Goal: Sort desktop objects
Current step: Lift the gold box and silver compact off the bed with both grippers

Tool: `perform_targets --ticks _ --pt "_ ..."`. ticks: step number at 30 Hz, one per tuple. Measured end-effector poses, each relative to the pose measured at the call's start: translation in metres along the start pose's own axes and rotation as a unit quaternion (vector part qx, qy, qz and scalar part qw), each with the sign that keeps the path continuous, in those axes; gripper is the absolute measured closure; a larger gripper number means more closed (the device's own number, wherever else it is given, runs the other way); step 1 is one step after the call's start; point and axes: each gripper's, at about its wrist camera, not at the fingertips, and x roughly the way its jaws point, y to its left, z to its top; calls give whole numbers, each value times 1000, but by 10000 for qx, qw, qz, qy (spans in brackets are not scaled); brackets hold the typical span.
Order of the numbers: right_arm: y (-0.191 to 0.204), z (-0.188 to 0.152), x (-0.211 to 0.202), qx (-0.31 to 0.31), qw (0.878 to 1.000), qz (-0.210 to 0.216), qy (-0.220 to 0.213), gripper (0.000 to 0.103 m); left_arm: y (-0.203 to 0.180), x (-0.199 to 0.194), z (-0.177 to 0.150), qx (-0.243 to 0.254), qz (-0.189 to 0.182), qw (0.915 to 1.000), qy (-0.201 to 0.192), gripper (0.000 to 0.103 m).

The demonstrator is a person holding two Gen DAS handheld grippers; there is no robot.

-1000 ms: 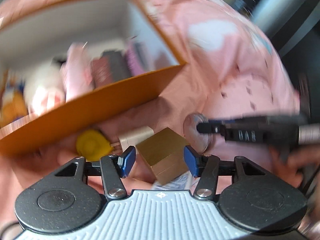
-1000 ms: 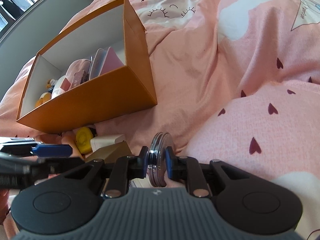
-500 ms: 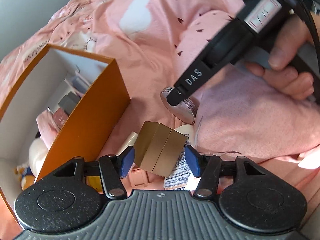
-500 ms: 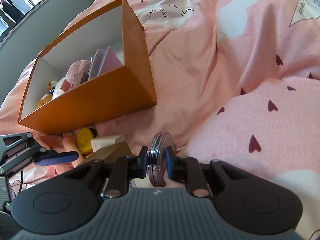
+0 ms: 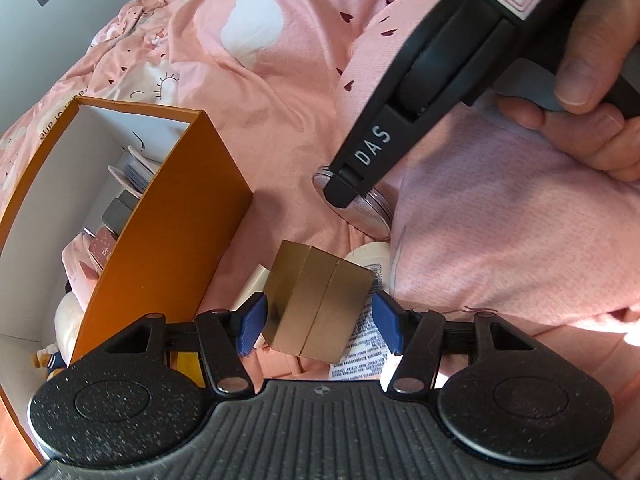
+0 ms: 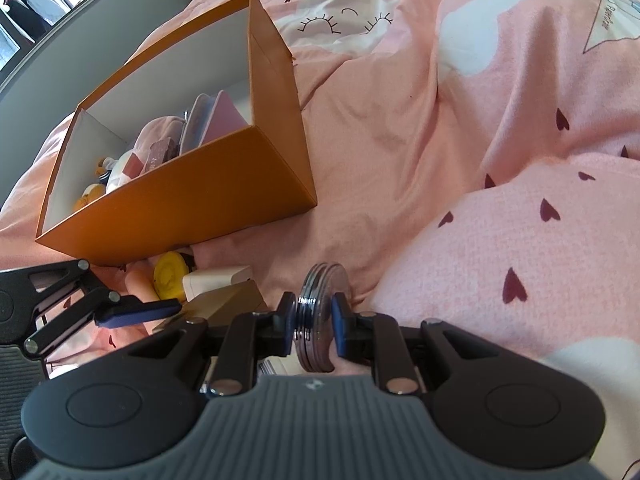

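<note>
A gold box (image 5: 318, 300) lies on the pink bedding between the blue pads of my open left gripper (image 5: 318, 322); the pads stand beside it with small gaps. It also shows in the right wrist view (image 6: 224, 302). My right gripper (image 6: 314, 326) is shut on a round silver tin (image 6: 318, 312), held on edge; the tin also shows in the left wrist view (image 5: 362, 216) under the right gripper's finger. An orange box (image 6: 192, 196) with a white inside holds several items.
A yellow round object (image 6: 171, 274) and a white charger (image 6: 218, 280) lie by the orange box's front wall. A white printed tube (image 5: 366, 344) lies under the gold box. A raised pink pillow (image 6: 540, 240) is to the right.
My left gripper has swung from facing the orange box's front wall to looking down over the gold box, which stays between its pads. The right gripper has stayed shut on the tin.
</note>
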Motion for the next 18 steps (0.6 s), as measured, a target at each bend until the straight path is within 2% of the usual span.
perform_targets --ticks 7,14,18 --pt "1 0 1 -7 10000 2 7 82 3 -6 -2 101 270 9995 -113 34" --pt "0 1 4 -10 10000 -4 62 82 9 7 3 319 104 9994 -37 34" --pt "3 0 10 -125 9993 -316 163 84 3 13 2 422 203 9989 0 39"
